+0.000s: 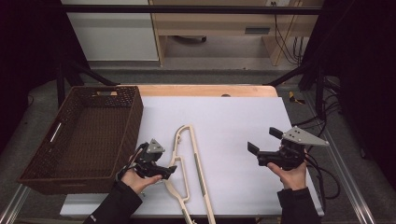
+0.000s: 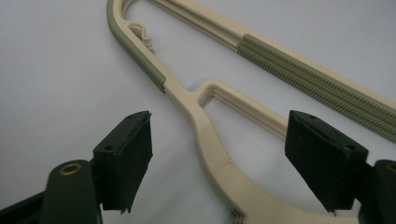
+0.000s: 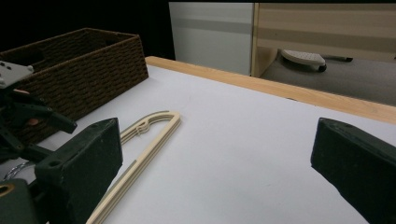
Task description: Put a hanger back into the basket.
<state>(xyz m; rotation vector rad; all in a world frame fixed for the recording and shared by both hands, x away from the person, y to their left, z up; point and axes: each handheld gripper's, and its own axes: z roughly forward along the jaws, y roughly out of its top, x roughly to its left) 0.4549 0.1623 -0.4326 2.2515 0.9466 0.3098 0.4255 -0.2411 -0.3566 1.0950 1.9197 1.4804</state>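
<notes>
- From the high view we see the whole layout: a cream coat hanger (image 1: 189,172) lying flat on the white table cover (image 1: 233,121), a brown woven basket (image 1: 84,135) at the left edge, the left gripper (image 1: 169,171) just beside the hanger's left side and the right gripper (image 1: 264,147) held well apart over the bare cover.
- The left gripper view gives us what the high view cannot: the hanger (image 2: 210,135) has grey-green ribbed strips on its bars and a small notched hook inside its curved end, and its neck runs straight up between the two black jaws.
- The right gripper view adds the side of the basket (image 3: 79,70), the wooden table edge (image 3: 280,88) beyond the cover, and the far rounded end of the hanger (image 3: 149,128), with the left gripper (image 3: 58,122) low by the basket.
- In the high view the hanger's lower end runs off the bottom of the picture, and the left hand (image 1: 137,179) covers part of its gripper, so we cannot tell there whether the jaw tips touch the hanger.
- The left gripper's jaws stand fairly wide on either side of the hanger's neck, with clear gaps to both pads; it grasps nothing.
- The right gripper's jaws are spread wide with nothing between them, released above the cover.
</notes>
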